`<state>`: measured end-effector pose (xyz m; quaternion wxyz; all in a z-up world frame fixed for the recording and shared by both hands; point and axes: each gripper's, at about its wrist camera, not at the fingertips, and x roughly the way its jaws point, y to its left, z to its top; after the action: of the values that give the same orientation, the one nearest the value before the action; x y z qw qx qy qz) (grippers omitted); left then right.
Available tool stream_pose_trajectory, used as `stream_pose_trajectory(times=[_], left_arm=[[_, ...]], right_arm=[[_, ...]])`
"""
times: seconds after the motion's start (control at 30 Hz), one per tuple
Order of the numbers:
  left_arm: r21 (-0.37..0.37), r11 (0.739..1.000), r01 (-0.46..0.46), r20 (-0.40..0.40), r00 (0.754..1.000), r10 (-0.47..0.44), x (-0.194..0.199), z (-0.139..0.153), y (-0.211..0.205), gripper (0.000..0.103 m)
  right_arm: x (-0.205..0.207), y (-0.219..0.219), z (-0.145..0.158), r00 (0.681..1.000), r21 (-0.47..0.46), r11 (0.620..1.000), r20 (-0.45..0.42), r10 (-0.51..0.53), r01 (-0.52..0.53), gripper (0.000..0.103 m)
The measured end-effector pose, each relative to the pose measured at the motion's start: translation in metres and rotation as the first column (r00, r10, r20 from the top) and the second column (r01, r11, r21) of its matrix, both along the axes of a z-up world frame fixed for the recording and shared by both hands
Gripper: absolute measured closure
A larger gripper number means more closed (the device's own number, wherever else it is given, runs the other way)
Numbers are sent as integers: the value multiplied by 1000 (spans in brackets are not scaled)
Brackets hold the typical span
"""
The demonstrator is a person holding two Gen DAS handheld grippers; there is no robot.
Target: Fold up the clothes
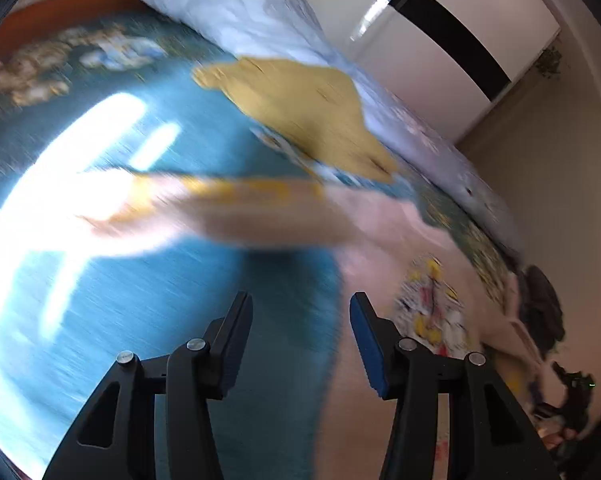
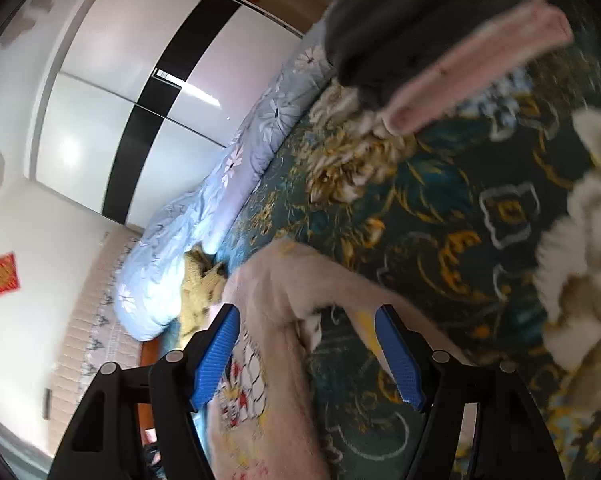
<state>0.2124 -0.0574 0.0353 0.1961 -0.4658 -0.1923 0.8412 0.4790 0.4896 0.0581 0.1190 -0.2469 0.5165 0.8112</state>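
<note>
A pale pink garment with a cartoon print lies spread on the teal patterned bedspread; one sleeve stretches left. My left gripper is open above the garment's edge and holds nothing. In the right wrist view the same pink garment lies bunched under my right gripper, which is open with its blue pads on either side of a fold; I cannot tell whether they touch it. Both views are motion-blurred.
A yellow garment lies beside a rolled light blue floral duvet. A folded pile, dark grey on pink, sits on the bedspread. A white wardrobe stands beyond the bed.
</note>
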Motion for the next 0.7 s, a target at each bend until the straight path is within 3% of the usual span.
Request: stream_pose_trajectory(times=[0.23,0.37,0.43,0.5,0.53,0.6,0.7], left_arm=[[-29,997,70,98,993,-67,14,-36,62,51],[-50,994,97,109,990,-91,17,-41,77,51],[-44,994,99,108,990,-94,14,-40,77,51],[-36,995,93,106,990,-89,10,-40,72,51],[-32,996,89,110,990,-85,8,-41,68,51],[-24,996,82,118,990,-78,5,-43,60,51],[-7,997,77,127,989,-76,3,-47,52,51]], right_arm=[[-12,-3,-16,997,-182,983,-79,-9,-5,30],[-33,-5,-28,992,-277,956,-50,-113,95,30],[-43,-5,-35,985,-309,936,19,-172,169,39],[-50,-3,-43,969,-331,911,91,-229,246,67],[-52,-1,-48,959,-341,897,119,-256,281,71],[-54,3,-52,942,-328,884,141,-304,334,91],[-68,2,-29,951,-161,942,140,-275,296,92]])
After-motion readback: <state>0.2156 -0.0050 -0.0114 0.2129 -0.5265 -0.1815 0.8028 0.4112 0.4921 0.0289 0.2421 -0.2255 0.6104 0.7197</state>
